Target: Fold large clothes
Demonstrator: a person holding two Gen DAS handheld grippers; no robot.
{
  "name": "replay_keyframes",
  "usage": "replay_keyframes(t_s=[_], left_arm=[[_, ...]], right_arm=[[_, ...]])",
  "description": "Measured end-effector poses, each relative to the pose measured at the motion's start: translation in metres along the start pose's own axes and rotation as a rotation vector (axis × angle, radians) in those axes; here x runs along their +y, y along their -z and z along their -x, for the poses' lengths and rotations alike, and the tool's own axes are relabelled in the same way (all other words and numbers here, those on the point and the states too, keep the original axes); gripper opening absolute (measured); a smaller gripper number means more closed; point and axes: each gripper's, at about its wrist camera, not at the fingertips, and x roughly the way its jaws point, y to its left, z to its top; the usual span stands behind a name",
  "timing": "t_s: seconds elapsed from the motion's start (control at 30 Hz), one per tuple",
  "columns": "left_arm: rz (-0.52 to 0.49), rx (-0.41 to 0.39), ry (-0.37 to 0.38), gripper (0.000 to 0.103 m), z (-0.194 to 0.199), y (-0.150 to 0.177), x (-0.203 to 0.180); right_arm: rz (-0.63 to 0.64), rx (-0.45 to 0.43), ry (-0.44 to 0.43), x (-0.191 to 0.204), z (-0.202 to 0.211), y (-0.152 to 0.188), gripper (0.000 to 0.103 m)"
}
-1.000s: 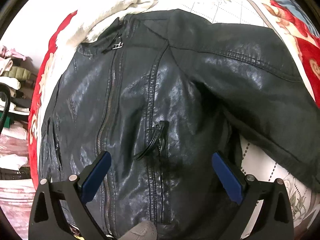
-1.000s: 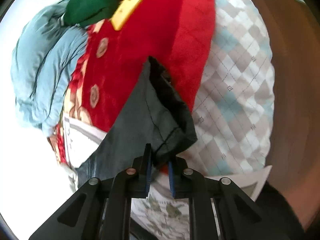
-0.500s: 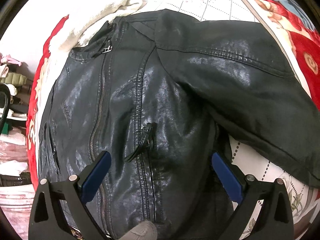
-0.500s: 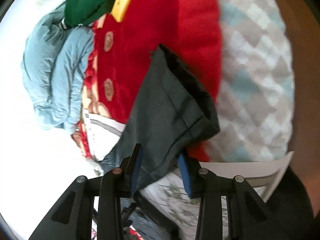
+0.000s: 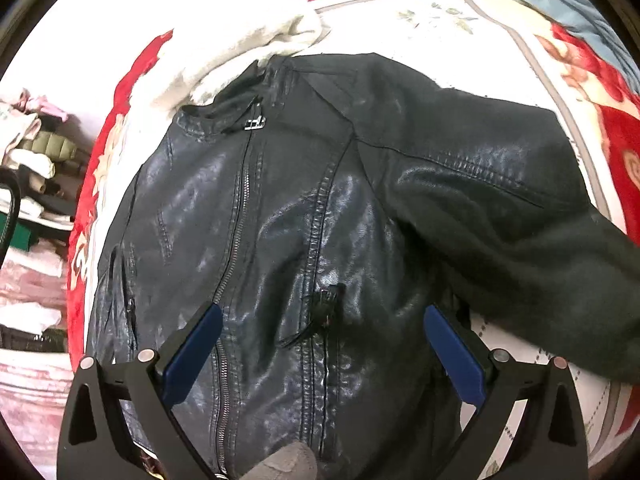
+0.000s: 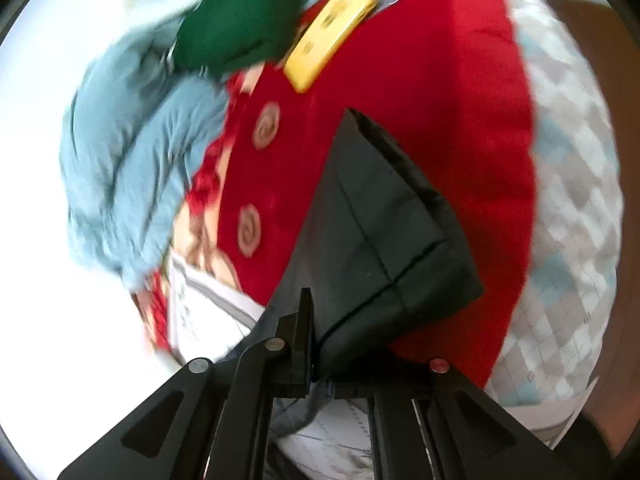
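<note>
A black leather jacket [image 5: 280,220] lies front up, zipped, on a bed. My left gripper [image 5: 320,312] hovers over its lower front, jaws wide open and nothing between the blue pads. One sleeve [image 5: 500,208] stretches out to the right. In the right wrist view that sleeve's cuff [image 6: 384,232] is lifted above the red blanket. My right gripper [image 6: 320,344] is closing on the cuff's near edge, with the fabric pinched between its jaws. The fabric hides the right finger.
A white fluffy garment [image 5: 248,40] lies by the collar. A red floral blanket [image 6: 440,100] covers the bed, with a pale blue garment [image 6: 132,168], a green cloth [image 6: 240,12] and a yellow flat object [image 6: 332,40] on it. A checked quilt [image 6: 572,200] hangs at the bed's edge. Piled clothes [image 5: 32,160] stand at left.
The right gripper opened partway around the cuff, then closed on it again, and shifted sideways. In the left wrist view the jacket sits a little lower and the left jaws stayed open.
</note>
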Motion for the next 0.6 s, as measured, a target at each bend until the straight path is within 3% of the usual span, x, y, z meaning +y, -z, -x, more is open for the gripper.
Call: replay_keyframes(t_s=[0.03,0.07,0.23,0.27,0.33,0.43,0.6], left_arm=[[0.000,0.019,-0.010,0.103,-0.006,-0.001,0.000],[0.003,0.033,-0.023,0.103,-0.010,-0.002,-0.001],[0.006,0.057,-0.042,0.103,-0.032,-0.010,0.002],[0.008,0.058,-0.041,0.103,-0.034,-0.011,0.003],[0.022,0.056,-0.027,0.103,-0.036,-0.014,0.006],[0.056,0.048,-0.003,0.103,-0.032,-0.018,0.016],[0.128,0.052,0.049,0.103,-0.028,-0.020,0.048]], right_arm=[[-0.013,0.061,-0.005,-0.005,-0.015,0.000,0.023],[-0.030,0.111,-0.019,-0.011,-0.029,0.000,0.028],[-0.034,0.099,-0.051,-0.017,-0.053,0.001,0.031],[-0.011,0.095,-0.056,-0.012,-0.054,0.002,0.030],[0.002,0.087,-0.049,-0.006,-0.051,0.003,0.006],[0.029,0.055,-0.045,0.013,-0.037,0.005,0.006],[0.177,0.005,-0.060,0.089,0.004,0.017,0.005]])
